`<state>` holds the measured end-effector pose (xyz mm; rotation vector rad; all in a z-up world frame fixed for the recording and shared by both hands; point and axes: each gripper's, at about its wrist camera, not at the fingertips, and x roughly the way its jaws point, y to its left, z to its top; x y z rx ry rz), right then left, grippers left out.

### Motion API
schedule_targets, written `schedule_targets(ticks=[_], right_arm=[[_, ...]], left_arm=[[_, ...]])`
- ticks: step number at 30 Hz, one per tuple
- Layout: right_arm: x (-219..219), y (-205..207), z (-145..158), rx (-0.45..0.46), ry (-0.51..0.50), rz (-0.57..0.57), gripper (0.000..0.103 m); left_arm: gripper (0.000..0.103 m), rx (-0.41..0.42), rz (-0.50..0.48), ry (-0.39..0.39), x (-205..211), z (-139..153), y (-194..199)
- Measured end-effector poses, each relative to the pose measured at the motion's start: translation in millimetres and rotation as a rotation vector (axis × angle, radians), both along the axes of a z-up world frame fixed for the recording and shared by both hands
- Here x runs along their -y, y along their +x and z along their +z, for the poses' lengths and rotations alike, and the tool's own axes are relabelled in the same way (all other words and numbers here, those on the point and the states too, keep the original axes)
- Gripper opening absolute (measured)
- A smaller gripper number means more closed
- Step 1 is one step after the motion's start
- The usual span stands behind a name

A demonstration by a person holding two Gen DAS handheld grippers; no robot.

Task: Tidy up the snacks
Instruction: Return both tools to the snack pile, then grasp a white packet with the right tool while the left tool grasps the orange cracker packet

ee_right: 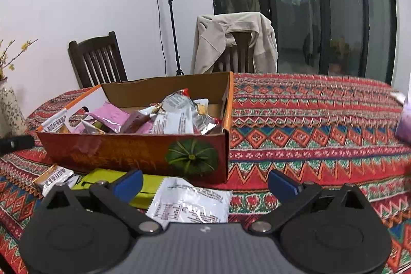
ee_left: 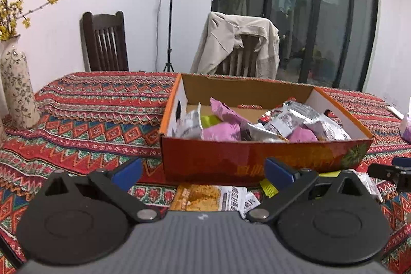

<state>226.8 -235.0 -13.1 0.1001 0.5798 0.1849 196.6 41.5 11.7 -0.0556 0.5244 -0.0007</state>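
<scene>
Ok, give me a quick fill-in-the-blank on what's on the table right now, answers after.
1. The cardboard box shows a green ____ printed on its front.
2. Both the left gripper and the right gripper are ____.
3. The white packet lies ____ the box.

Missing words: pumpkin; open; outside

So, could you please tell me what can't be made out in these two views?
- Box bottom: both views, buried under snack packets.
- Orange packet: left wrist view, near end hidden by the left gripper.
- Purple item: right wrist view, cut off by the edge.
- Packet print: too small to read.
</scene>
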Motion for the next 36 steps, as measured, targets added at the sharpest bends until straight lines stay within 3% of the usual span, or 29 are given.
schedule_targets(ticks=[10,25,29,34,36], right_arm=[[0,1,-8,-0.006,0.023,0.006,0.103],[-22,13,-27,-0.102,-0.073,0.040,0.102],[-23,14,-31,-0.122,-0.062,0.054,0.083],[-22,13,-30,-0.117,-0.059,0.059,0.071],[-23,10,-28,-0.114,-0.046,0.079,0.057]], left_arm=[[0.103,-0.009,-0.004,-0.012,0,-6,0],[0.103,-0.035,-0.030,-0.042,-3,-8,1],[0.103,-0.042,-0.035,-0.045,-3,-9,3],[0.103,-0.050,-0.032,-0.051,-3,-11,4],[0.103,-0.053,-0.025,-0.058,-5,-11,4]])
